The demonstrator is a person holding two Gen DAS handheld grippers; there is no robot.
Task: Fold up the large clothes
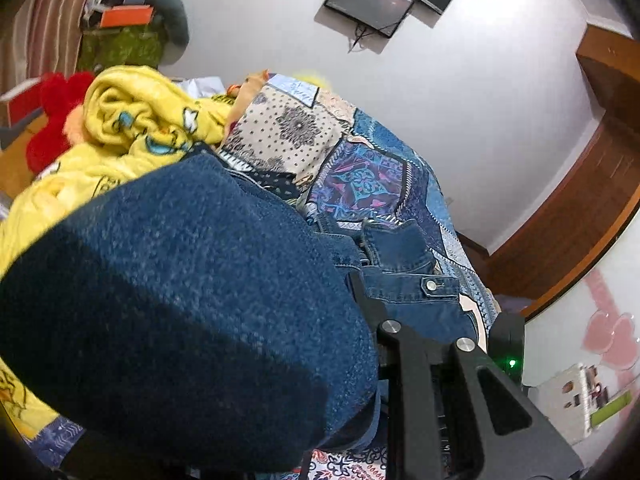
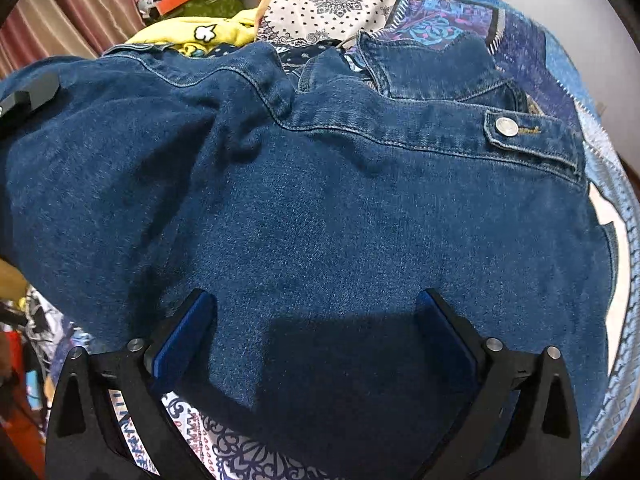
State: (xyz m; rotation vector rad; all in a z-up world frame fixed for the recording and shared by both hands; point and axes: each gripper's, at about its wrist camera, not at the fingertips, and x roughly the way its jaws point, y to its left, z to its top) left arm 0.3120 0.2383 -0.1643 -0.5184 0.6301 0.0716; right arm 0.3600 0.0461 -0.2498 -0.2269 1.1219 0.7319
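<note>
A dark blue denim jacket lies spread on a patchwork bedspread, collar and a buttoned pocket flap at its far side. My right gripper is open, its blue-padded fingers resting wide apart on the jacket's near part. In the left wrist view a raised fold of the jacket drapes over my left gripper and hides its left finger; only the right finger shows at the denim. The left gripper's body shows at the jacket's left edge in the right wrist view.
A yellow cartoon-print blanket and a red plush item are heaped at the far left of the bed. A cluttered shelf stands behind. A white wall with a mounted screen and a wooden door frame lie beyond.
</note>
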